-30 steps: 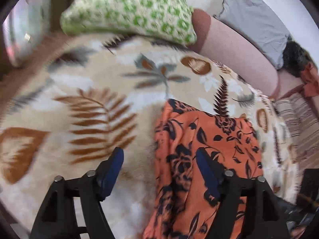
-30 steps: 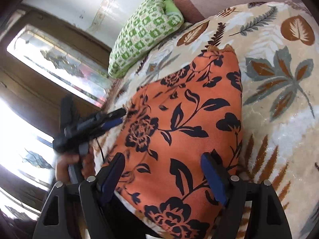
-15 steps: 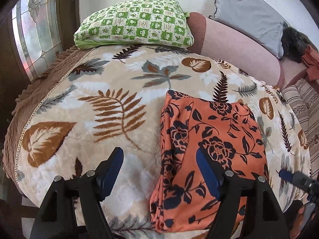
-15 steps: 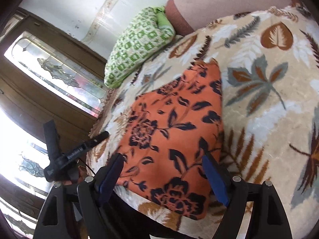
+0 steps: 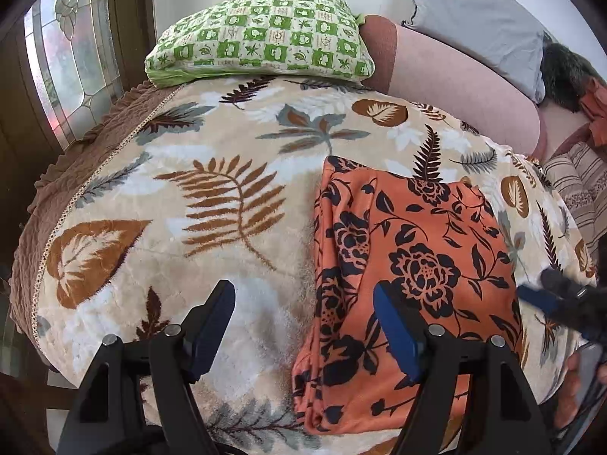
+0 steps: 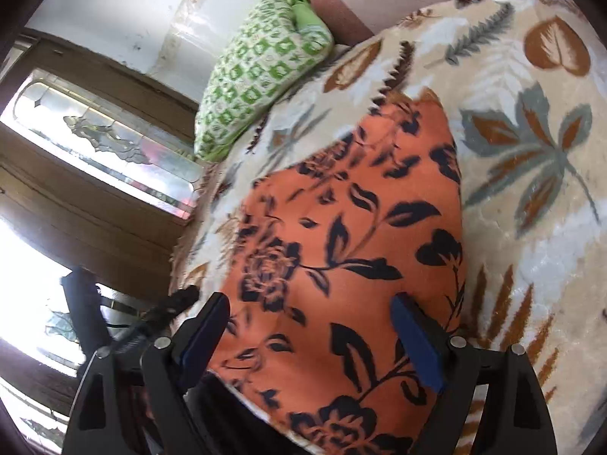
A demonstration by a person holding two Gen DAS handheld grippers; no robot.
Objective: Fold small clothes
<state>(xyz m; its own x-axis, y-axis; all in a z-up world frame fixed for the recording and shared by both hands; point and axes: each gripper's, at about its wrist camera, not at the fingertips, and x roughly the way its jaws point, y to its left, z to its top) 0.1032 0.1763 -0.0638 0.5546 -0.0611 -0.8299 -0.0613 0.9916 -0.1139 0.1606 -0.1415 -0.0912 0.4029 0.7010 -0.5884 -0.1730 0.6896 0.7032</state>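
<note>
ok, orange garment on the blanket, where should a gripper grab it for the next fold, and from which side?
Grab the near hem corners of the orange garment, coming in from the bed's near edge. It lies flat as a long rectangle running away from that edge, so the near corners are reachable and can be carried toward the far end. The left gripper is open and empty; the right gripper has jaws opening, pinching nothing.

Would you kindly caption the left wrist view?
Folded orange floral garment lies on a leaf-print blanket, open left claw above.

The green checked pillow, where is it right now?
The green checked pillow lies at the far edge of the leaf-print blanket, beside the window, beyond the orange floral garment.
</note>
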